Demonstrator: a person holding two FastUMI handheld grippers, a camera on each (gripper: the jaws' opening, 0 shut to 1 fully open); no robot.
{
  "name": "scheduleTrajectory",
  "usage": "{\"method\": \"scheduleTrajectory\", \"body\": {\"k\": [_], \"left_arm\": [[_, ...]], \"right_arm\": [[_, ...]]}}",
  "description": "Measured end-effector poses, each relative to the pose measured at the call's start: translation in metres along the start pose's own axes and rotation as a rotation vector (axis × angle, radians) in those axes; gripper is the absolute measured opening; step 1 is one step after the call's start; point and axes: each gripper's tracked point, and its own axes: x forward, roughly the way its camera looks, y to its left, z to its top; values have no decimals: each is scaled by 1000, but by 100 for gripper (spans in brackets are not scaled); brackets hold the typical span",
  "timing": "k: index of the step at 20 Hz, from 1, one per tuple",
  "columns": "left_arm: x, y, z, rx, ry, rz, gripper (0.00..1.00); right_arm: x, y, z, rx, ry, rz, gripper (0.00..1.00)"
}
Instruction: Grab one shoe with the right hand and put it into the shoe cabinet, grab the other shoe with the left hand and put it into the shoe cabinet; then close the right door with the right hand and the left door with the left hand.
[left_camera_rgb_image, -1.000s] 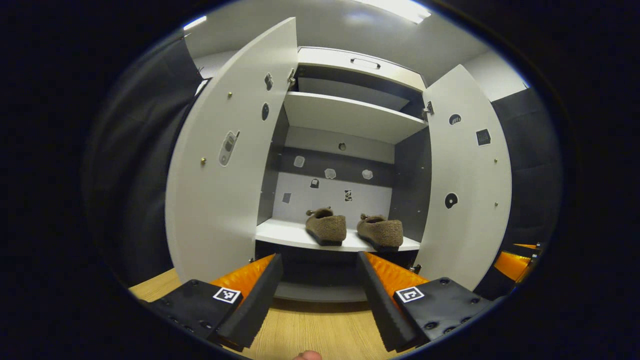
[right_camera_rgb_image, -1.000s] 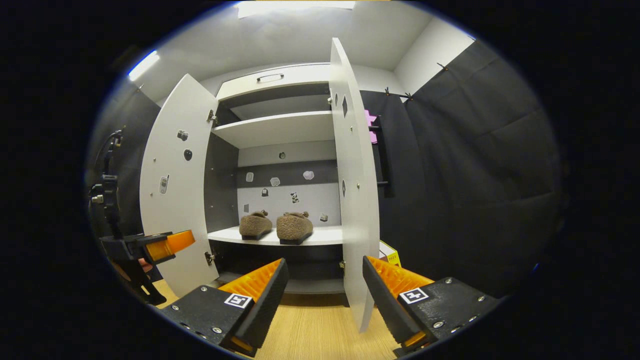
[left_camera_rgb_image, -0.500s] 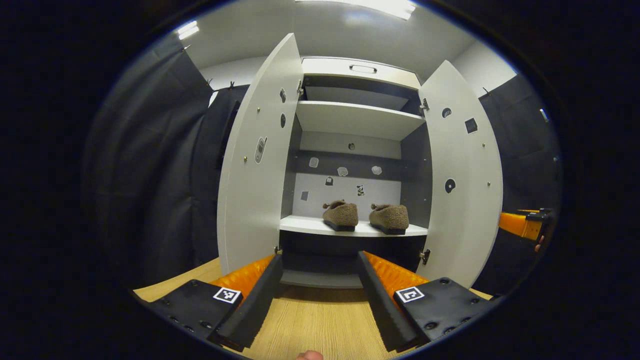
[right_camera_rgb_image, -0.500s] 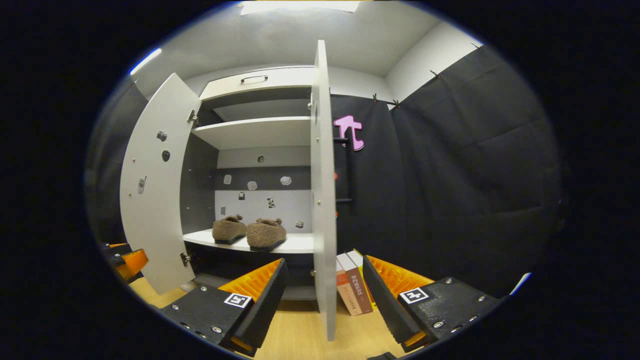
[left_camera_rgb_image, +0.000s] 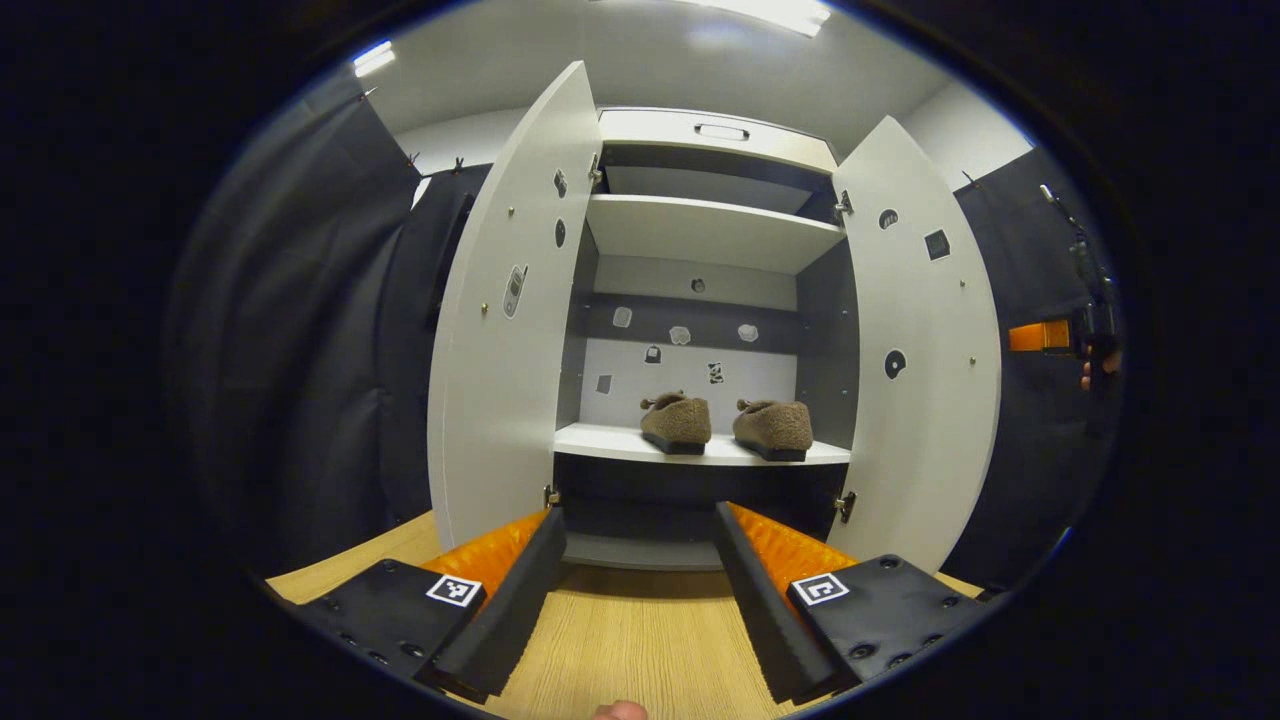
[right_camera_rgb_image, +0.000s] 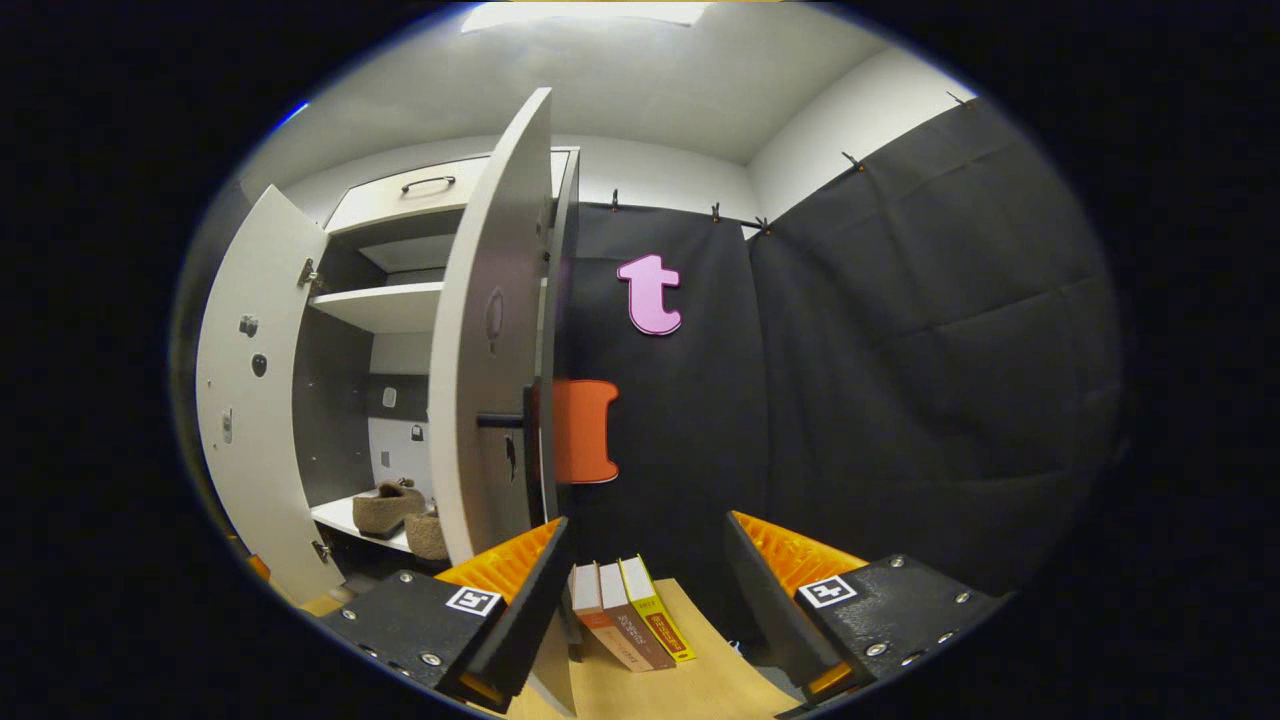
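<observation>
Two brown fuzzy shoes stand side by side on the lower shelf (left_camera_rgb_image: 600, 442) of the white shoe cabinet: one shoe (left_camera_rgb_image: 677, 422) on the left, the other shoe (left_camera_rgb_image: 773, 428) on the right. Both doors stand open: the left door (left_camera_rgb_image: 505, 320) and the right door (left_camera_rgb_image: 925, 340). My left gripper (left_camera_rgb_image: 640, 590) is open and empty, low over the wooden floor in front of the cabinet. My right gripper (right_camera_rgb_image: 645, 590) is open and empty too, beside the outer face of the right door (right_camera_rgb_image: 490, 340), whose dark handle (right_camera_rgb_image: 500, 421) sticks out. The shoes (right_camera_rgb_image: 385, 507) peek past that door.
Three books (right_camera_rgb_image: 625, 620) lean on the wooden floor (left_camera_rgb_image: 640, 650) right of the cabinet, just ahead of my right gripper. Black cloth walls close in on both sides. An upper shelf (left_camera_rgb_image: 710, 228) sits above the shoes. The right gripper (left_camera_rgb_image: 1045, 337) appears beyond the right door.
My right gripper has swung right, from facing the cabinet's inside to the outer side of the right door. My left gripper drew back a little, then held. Both doors stay open.
</observation>
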Motion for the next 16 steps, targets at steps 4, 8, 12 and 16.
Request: {"method": "scheduleTrajectory", "body": {"k": [4,8,12,16], "left_arm": [[-3,2,-6,7,10,4,97],[2,4,-7,9,11,13,97],[8,1,-6,9,9,-1,99],[12,-4,-5,9,7,-22,97]], "right_arm": [[29,2,12,-46,-7,8,92],[34,6,17,-77,-32,-8,96],[31,15,15,-47,-36,11,89],[28,27,15,-36,-37,33,88]]}}
